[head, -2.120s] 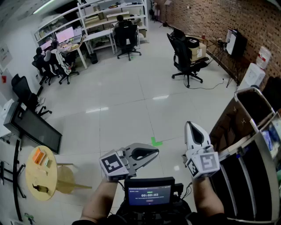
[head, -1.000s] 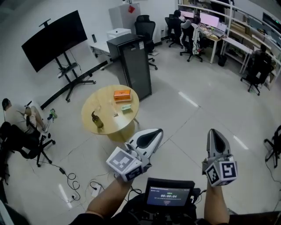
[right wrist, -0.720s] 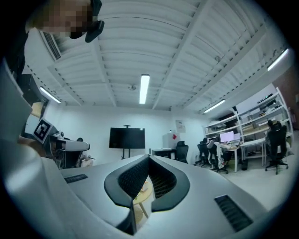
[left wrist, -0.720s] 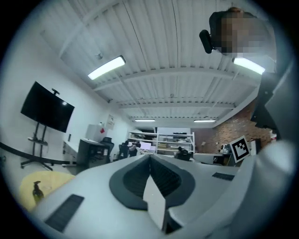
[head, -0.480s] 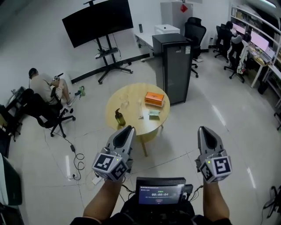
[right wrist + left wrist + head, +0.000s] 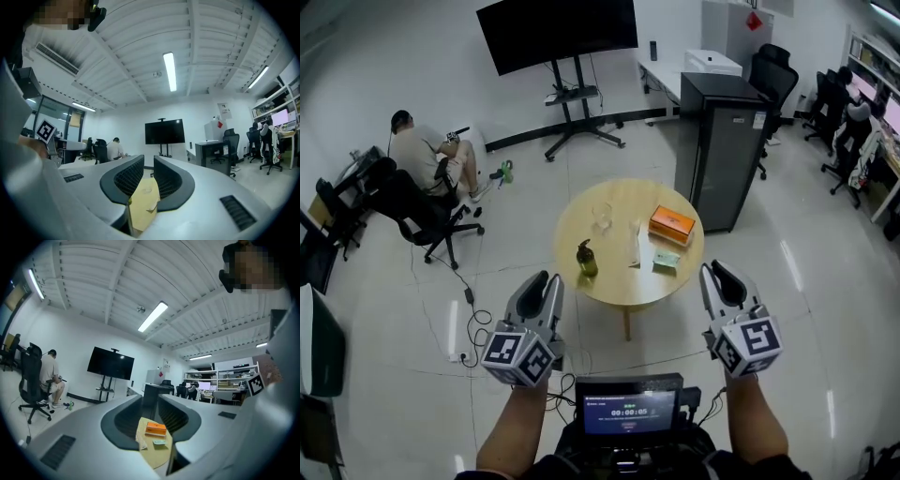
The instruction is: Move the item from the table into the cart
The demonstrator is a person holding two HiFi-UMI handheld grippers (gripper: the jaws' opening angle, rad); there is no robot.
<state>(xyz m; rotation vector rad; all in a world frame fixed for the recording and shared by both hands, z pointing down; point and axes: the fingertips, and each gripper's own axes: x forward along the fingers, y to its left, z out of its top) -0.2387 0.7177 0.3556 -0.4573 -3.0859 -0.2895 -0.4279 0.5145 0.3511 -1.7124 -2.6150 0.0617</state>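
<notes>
A round wooden table (image 6: 623,281) stands just ahead of both grippers. On it are an orange box (image 6: 672,225), a dark green bottle (image 6: 586,260), a clear glass item (image 6: 602,217), a white paper packet (image 6: 635,246) and a small green packet (image 6: 666,262). My left gripper (image 6: 546,286) points level at the table's near left; its jaws have just been opening, stand wide, and hold nothing. The left gripper view frames the orange box (image 6: 156,429) between them. My right gripper (image 6: 717,277), at the near right, has just been opening to a narrow gap, also empty. No cart is in view.
A black cabinet (image 6: 727,131) stands right behind the table. A large TV on a wheeled stand (image 6: 558,33) is at the back. A seated person (image 6: 417,155) and an office chair (image 6: 412,211) are at the left. Cables (image 6: 464,319) lie on the floor left of the table.
The view has swung round, and the table has come from the upper left to straight ahead. Both grippers now point at it, closer. The left jaws have opened wide, the right ones slightly.
</notes>
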